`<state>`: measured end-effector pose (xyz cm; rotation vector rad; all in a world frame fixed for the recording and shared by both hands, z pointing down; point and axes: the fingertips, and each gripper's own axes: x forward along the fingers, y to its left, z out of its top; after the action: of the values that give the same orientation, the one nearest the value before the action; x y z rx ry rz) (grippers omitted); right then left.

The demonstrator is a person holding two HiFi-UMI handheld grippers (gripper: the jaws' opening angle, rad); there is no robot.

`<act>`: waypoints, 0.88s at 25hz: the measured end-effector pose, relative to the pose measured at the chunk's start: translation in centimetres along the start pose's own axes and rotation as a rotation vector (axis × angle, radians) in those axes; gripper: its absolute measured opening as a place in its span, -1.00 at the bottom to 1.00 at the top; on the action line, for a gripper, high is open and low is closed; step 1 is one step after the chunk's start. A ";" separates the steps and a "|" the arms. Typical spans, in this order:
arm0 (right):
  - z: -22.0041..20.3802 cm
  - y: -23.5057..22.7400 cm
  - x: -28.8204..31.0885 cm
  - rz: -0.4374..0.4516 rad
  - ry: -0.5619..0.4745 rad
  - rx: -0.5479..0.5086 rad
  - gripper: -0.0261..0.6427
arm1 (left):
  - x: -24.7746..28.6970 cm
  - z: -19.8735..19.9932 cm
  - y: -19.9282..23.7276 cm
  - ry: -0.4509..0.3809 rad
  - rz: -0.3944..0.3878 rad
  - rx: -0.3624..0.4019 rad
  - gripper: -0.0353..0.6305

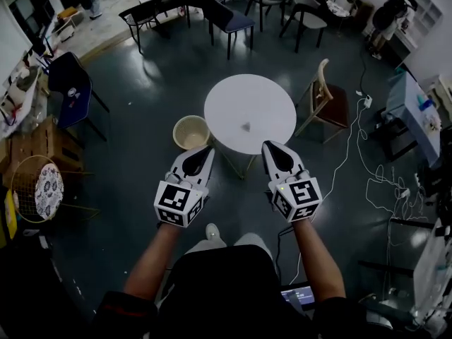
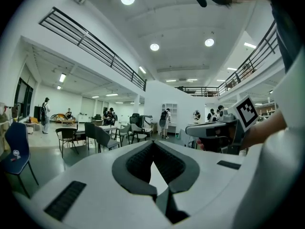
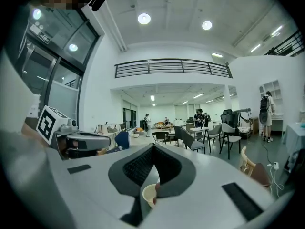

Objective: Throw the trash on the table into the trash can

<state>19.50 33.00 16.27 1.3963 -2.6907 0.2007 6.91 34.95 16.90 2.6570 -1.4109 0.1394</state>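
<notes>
Open-plan office (chairs (image 1: 229,20), mezzanine railing (image 3: 171,67))

Trash (image 1: 246,126): one small dark piece, form too small to resolve, lying on the round white table (image 1: 250,94), near its middle, slightly toward the near edge. Trash can (image 1: 191,134): round, beige, open-topped, upright on the floor just beside the table's left edge.

Dim, sharp, fisheye-warped, dark corners.
</notes>
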 end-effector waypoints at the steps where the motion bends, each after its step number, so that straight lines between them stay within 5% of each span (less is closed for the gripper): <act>1: -0.3 -0.4 0.6 -0.014 0.005 0.003 -0.89 | 0.5 -0.3 0.5 0.007 -0.011 0.000 -0.87; 9: -1.4 -4.2 4.5 -0.076 0.037 0.016 -0.89 | 6.3 -2.7 3.1 0.063 -0.077 -0.037 -0.87; 22: -3.6 -17.9 11.9 -0.078 0.084 0.056 -0.89 | 22.8 -5.7 3.4 0.152 -0.181 -0.041 -0.87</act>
<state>27.47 13.77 22.89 1.4703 -2.5767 0.3237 16.68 15.37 26.04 2.6599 -1.1103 0.2840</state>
